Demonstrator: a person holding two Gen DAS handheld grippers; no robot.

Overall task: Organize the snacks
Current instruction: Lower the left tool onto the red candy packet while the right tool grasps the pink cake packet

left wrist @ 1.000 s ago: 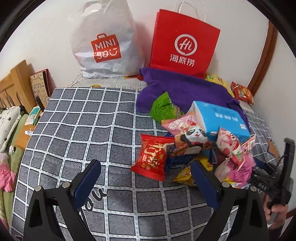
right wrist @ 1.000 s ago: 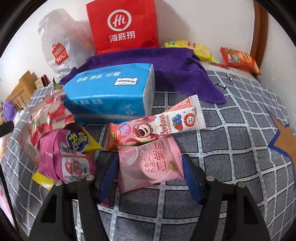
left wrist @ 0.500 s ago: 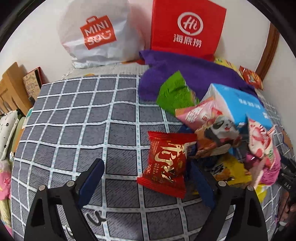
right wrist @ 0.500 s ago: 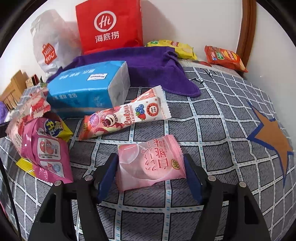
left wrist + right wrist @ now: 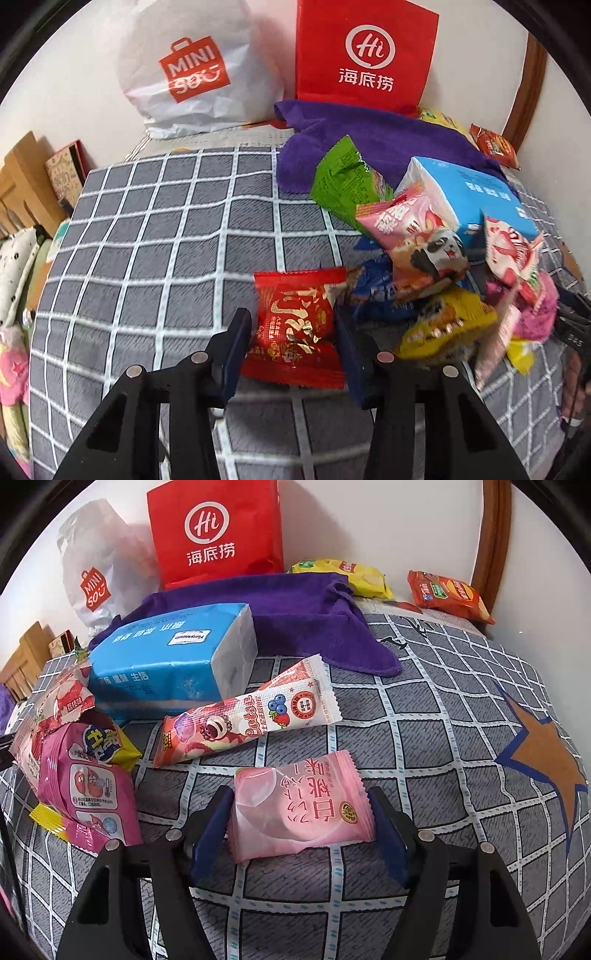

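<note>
A red snack packet [image 5: 295, 325] lies flat on the grey checked cloth [image 5: 166, 240], at the left edge of a snack pile [image 5: 424, 266]. My left gripper [image 5: 291, 332] straddles it. Its jaws are closing, and both blue pads touch the packet's sides. In the right wrist view, a pink peach packet [image 5: 299, 805] sits crosswise between the fingers of my right gripper [image 5: 299, 823], which is shut on it just above the cloth. A long strawberry-print bar [image 5: 247, 720] lies just beyond it.
A blue tissue pack [image 5: 170, 657], a purple towel [image 5: 295, 616], a red paper bag [image 5: 362, 55] and a white plastic bag [image 5: 195, 70] stand at the back by the wall. Yellow [image 5: 343, 572] and orange [image 5: 447, 594] packets lie far right. Pink and yellow packets [image 5: 85, 775] sit left.
My left gripper came down and forward over the red packet, and its jaws closed from wide apart onto its sides. My right gripper carried the pink packet to the right, away from the pile.
</note>
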